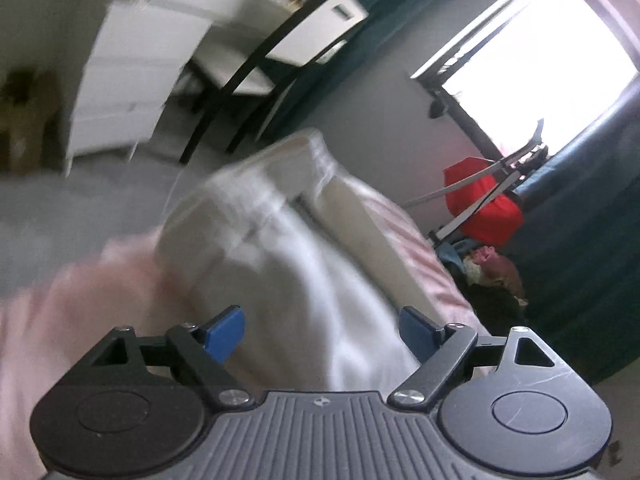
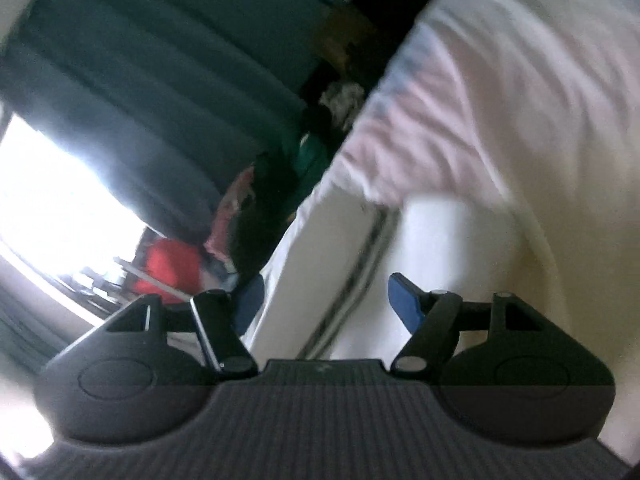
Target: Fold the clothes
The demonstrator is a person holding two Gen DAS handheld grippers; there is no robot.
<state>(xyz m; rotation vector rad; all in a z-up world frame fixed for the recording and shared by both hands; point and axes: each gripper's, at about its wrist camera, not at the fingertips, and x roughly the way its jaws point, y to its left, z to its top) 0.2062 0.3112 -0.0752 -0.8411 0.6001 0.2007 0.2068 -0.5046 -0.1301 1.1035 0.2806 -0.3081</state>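
Both views are blurred by motion. A white garment [image 1: 304,280] lies in a heap on the pink striped bedsheet [image 1: 408,248], running from between my fingers up to the bed's far end. My left gripper [image 1: 322,332] is open over it, its blue pads apart with cloth between them but not pinched. In the right wrist view the white garment [image 2: 460,248] lies on the pink sheet [image 2: 440,92]. My right gripper [image 2: 328,300] is open above the bed's edge, and nothing is held.
A white dresser [image 1: 132,88] and a black-framed chair [image 1: 256,64] stand past the bed. A bright window [image 1: 540,60], teal curtains [image 1: 592,260], a red bag [image 1: 484,204] and a pile of clothes on the floor [image 1: 492,272] are to the right.
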